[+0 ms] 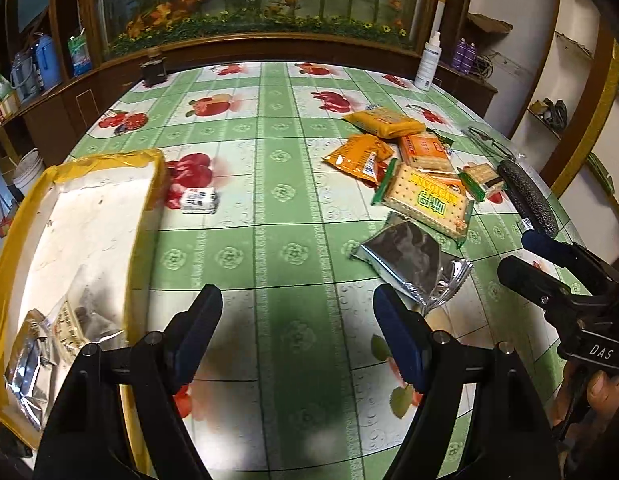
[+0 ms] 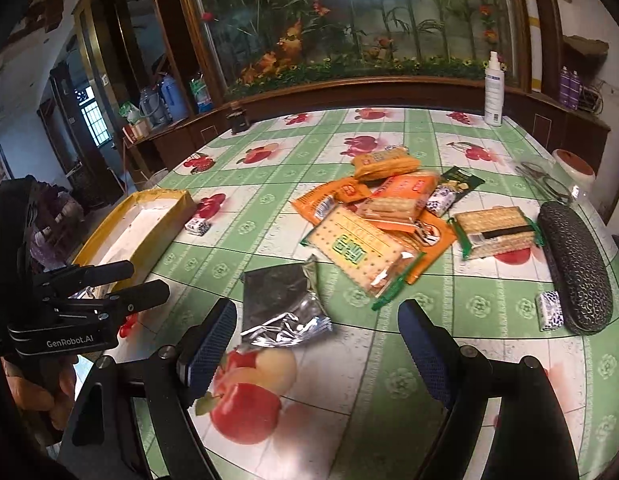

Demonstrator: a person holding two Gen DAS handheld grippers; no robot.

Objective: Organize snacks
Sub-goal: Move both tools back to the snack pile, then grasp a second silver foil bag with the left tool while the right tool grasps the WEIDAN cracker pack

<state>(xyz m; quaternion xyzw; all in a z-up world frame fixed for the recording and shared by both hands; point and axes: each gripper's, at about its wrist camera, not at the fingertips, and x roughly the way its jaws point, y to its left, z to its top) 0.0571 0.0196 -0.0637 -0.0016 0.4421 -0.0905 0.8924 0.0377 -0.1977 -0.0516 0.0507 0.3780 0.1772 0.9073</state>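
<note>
Now both tools empty: left tool (image 1: 297, 332) spread over bare surface (image 1: 285, 240), right tool (image 2: 317, 344) spread too. Foil pack (image 2: 283, 304) lies just ahead of right tool, touching neither finger. Snack pile (image 2: 381, 216) further ahead. Box (image 1: 81, 216) left of left tool, packs inside.

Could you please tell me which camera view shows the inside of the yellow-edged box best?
The left wrist view shows it best: the yellow-edged box lies close, its white floor open to the camera, with a silver packet lying inside. The right wrist view shows the box farther off and partly hidden behind the left tool.
</note>
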